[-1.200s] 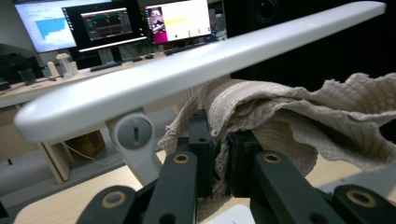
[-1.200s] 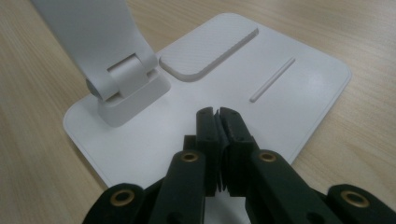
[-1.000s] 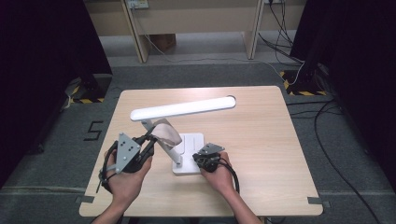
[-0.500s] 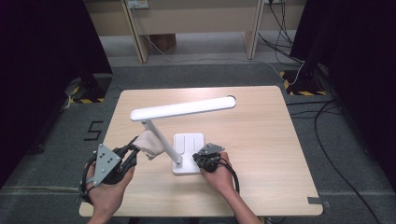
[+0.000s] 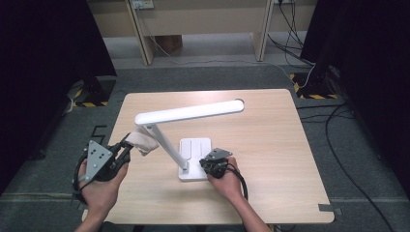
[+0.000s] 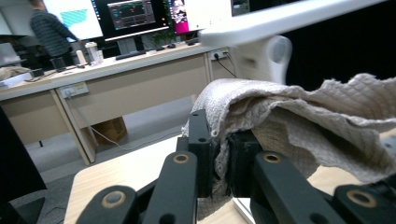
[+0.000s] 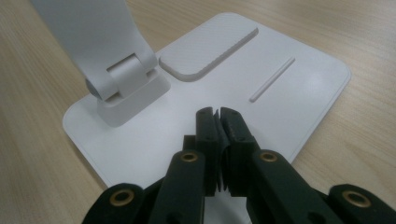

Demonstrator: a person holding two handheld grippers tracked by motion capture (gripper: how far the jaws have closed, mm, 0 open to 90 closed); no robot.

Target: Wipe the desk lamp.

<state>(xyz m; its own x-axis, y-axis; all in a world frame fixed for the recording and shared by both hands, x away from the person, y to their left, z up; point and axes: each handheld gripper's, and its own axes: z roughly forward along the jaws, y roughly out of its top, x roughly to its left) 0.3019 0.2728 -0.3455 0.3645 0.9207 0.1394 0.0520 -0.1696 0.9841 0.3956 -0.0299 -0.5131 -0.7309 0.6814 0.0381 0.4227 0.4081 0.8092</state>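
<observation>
My left gripper [image 5: 126, 149] has slid away from the lamp since a second ago, out toward the lamp's left side, and the cloth [image 5: 143, 140] came with it. Before, the cloth was right by the lamp's arm [image 5: 167, 147]; now it sits just beside the arm, near the bottom end of the lamp's long white head [image 5: 189, 111].

My left jaws are pinched tight on the cloth — in the left gripper view the cloth [image 6: 299, 121] bunches up over the jaw tips and hangs to one side, with the lamp's head [image 6: 289, 18] just behind it.

My right gripper [image 5: 209, 163] has stayed where it was, at the near right edge of the lamp's base [image 5: 195, 149]. In the right gripper view its jaws are closed together with nothing between them — the tips [image 7: 217, 122] rest over the flat white base [image 7: 299, 93], close to the hinge [image 7: 123, 88] where the arm begins.

The lamp stands in the middle of the tabletop [image 5: 270, 145].
</observation>
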